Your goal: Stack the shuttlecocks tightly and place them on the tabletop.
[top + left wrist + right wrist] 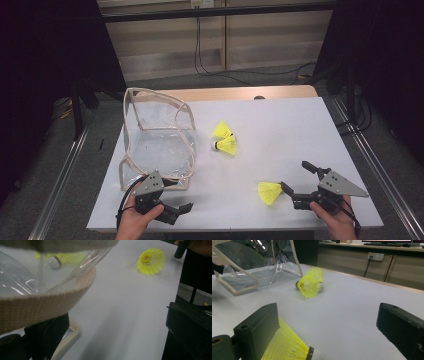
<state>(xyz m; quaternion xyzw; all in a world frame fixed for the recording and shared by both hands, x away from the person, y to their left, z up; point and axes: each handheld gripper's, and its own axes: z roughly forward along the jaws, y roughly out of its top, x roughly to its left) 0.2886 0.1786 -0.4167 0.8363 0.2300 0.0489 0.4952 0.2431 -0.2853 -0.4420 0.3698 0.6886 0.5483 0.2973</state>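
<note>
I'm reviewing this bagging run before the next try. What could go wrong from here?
The right gripper stands open with the nearest shuttlecock against just one jaw, so closing may nudge it away or crush its skirt. The left gripper is also open, with the clear bag's woven rim lying over one jaw, not clamped, so the mouth may sag.

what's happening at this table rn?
A person works two handheld grippers. The left gripper is open at the beige trim of a clear bag at the table's left. The right gripper, jaws spread, has one jaw against a yellow shuttlecock, not clamped. Two more shuttlecocks lie beside the bag, none inside.
</note>
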